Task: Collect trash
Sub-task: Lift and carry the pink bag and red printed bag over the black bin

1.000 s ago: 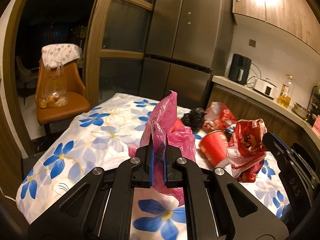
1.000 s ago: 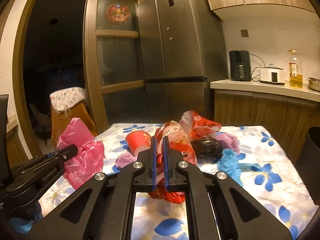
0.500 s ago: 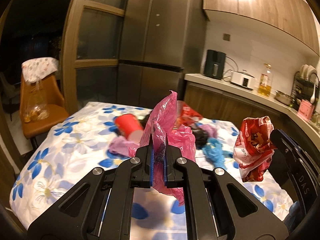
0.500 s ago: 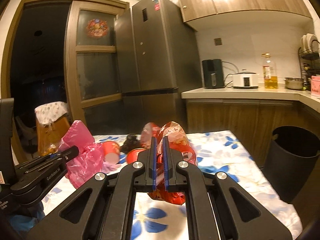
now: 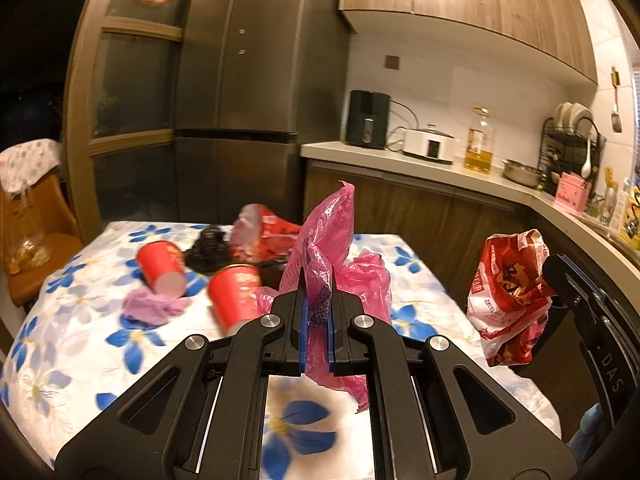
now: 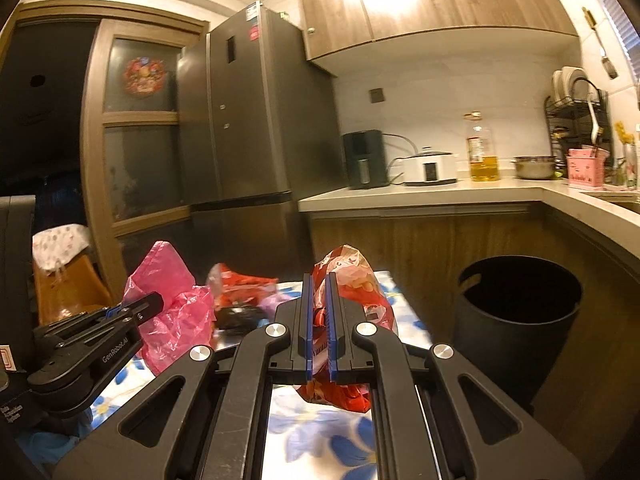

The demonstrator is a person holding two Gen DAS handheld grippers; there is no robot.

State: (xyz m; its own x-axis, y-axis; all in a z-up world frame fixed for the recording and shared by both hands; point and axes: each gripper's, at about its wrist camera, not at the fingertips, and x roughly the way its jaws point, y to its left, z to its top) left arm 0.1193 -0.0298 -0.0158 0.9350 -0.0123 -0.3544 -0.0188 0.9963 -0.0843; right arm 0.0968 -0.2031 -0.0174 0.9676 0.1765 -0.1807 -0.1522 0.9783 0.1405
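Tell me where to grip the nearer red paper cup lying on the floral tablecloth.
Grip the nearer red paper cup across its round side wall near the middle, coming from above. It lies tipped on its side, apparently mouth away, so the rim gives no easy hold.

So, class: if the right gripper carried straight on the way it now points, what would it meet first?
The right gripper, shut on the red bag, points over the table's far edge at the cabinet front under the counter. Probably the cabinet first; the bin sits off to the right. Depth is unclear.
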